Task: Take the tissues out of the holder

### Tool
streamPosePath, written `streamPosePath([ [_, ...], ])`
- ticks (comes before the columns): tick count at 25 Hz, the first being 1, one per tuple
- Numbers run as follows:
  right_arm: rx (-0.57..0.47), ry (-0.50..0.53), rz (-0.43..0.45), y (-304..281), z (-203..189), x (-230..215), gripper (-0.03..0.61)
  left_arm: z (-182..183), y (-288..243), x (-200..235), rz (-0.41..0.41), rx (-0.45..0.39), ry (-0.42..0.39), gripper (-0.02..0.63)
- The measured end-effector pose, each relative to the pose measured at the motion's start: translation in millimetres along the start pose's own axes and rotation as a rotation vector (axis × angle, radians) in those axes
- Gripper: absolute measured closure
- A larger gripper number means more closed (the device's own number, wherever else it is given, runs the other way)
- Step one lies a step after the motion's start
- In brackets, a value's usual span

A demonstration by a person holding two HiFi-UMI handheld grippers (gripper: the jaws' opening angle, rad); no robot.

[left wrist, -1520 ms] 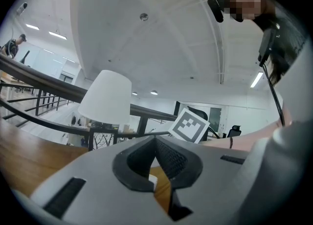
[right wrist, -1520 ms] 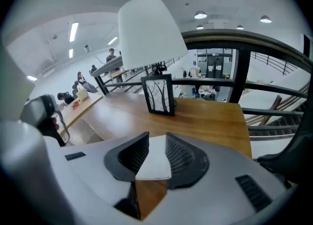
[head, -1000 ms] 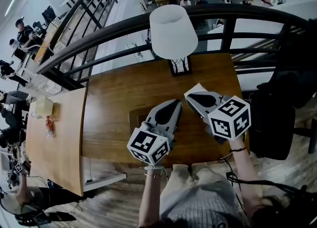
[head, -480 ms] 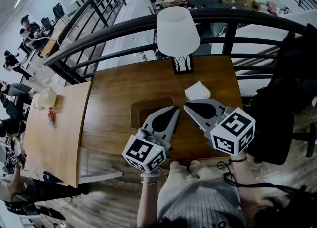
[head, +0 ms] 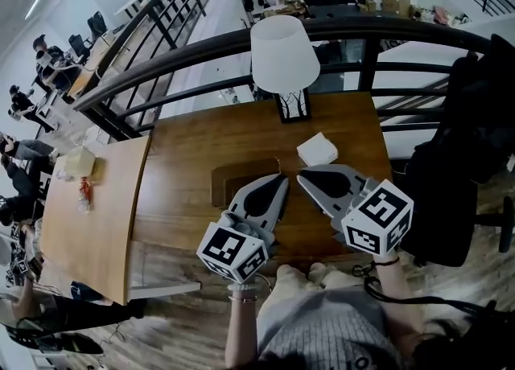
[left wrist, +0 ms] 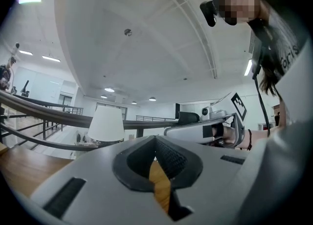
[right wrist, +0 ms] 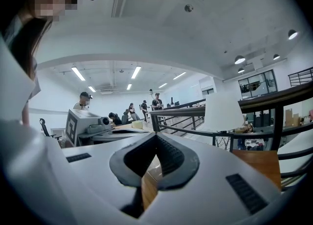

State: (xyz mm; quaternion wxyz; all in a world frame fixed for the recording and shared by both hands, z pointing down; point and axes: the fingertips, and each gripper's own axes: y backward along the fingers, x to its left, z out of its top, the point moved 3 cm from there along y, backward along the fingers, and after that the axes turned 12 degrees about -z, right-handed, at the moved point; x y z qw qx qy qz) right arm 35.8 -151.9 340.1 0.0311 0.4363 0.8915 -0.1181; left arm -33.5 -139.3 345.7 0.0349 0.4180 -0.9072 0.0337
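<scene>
We are on an open upper floor, with a white ceiling and strip lights overhead and people at work on the level beyond the lamp. A black railing runs just behind the lamp, and past it is a drop. We judge that anything light flicked that way would be lost.

The desk under the lamp is bare, smooth brown wood, so loose paper may slide on it rather than lift. The lamp itself is tall, with a white shade on a small base, and it is what we are most wary of: a careless swing of either arm could tip it.

In front of the lamp, toward us and a little left, lies a flat dark box that we take for the holder. It is partly covered, and we cannot see into it. The tissues lie as a small white stack on the wood just in front of the lamp's base and slightly right, apart from the holder, so that part looks done. A pinch on the stack might take only the top sheets and scatter the others.

Farther from the lamp, toward us, the left tongs hang over the holder and the right tongs sit near the stack. Both are closed tip to tip on nothing.
</scene>
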Motion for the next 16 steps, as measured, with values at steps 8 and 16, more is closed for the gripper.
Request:
streamPosePath([
  [8,-0.039,0.011,0.001,0.1,-0.7,2.1,0.566,-0.7,2.2,-1.8,-0.008,-0.006,-0.02,0.606],
  [16,-0.035,0.011,0.002,-5.9,-3.0,-4.1,0.566,-1.3,-0.2,5.2,-0.002,0.005,-0.018,0.606],
])
